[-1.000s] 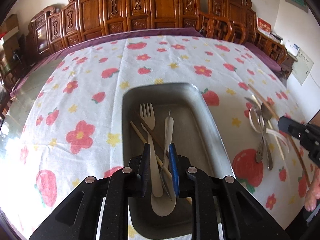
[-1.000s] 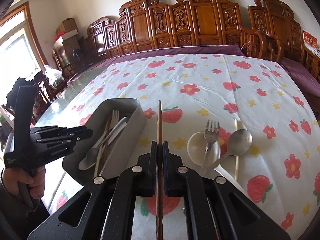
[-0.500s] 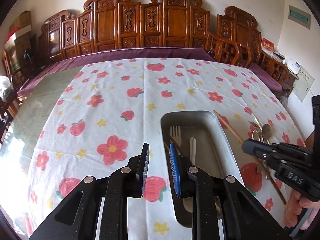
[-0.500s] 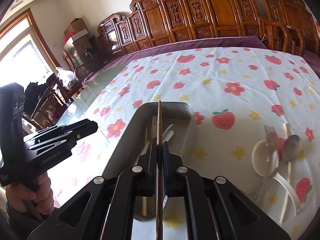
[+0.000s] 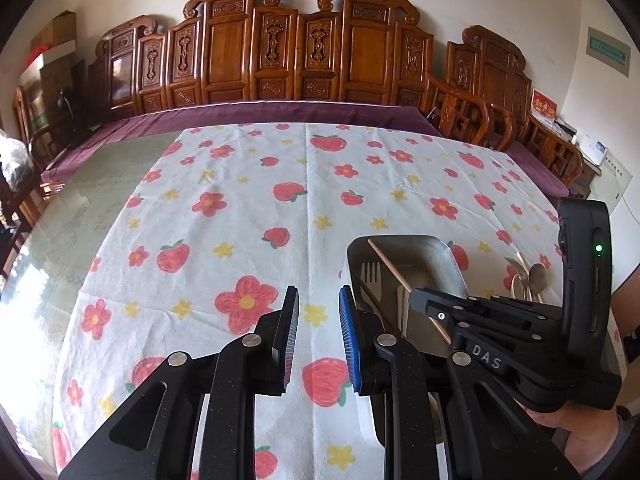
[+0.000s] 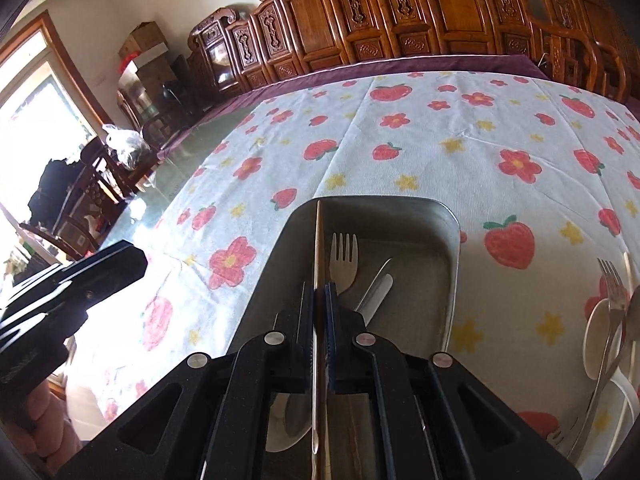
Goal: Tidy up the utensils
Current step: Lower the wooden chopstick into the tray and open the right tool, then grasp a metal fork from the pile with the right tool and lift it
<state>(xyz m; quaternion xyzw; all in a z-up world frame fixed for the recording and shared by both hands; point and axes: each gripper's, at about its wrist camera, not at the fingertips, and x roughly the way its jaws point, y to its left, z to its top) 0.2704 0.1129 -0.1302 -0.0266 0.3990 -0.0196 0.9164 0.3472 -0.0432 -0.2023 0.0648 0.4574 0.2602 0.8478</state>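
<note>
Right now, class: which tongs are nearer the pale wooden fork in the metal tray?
Right. The right tongs, gripping a wooden chopstick, hover above the tray beside the fork; the left tongs sit open over the cloth, left of it.

— What sits in the metal tray (image 6: pixel 454 280)?

— A pale fork (image 6: pixel 343 258), tines toward the far end, with a white-handled utensil (image 6: pixel 376 286) slanting beside it. A wooden chopstick (image 6: pixel 317 248) is poised lengthwise over the tray's left side.

— And outside it?

— To the right, on the cloth, a white spoon (image 6: pixel 598 336), a steel fork (image 6: pixel 610 280) and a steel spoon (image 5: pixel 537 276) lie bunched together.
</note>
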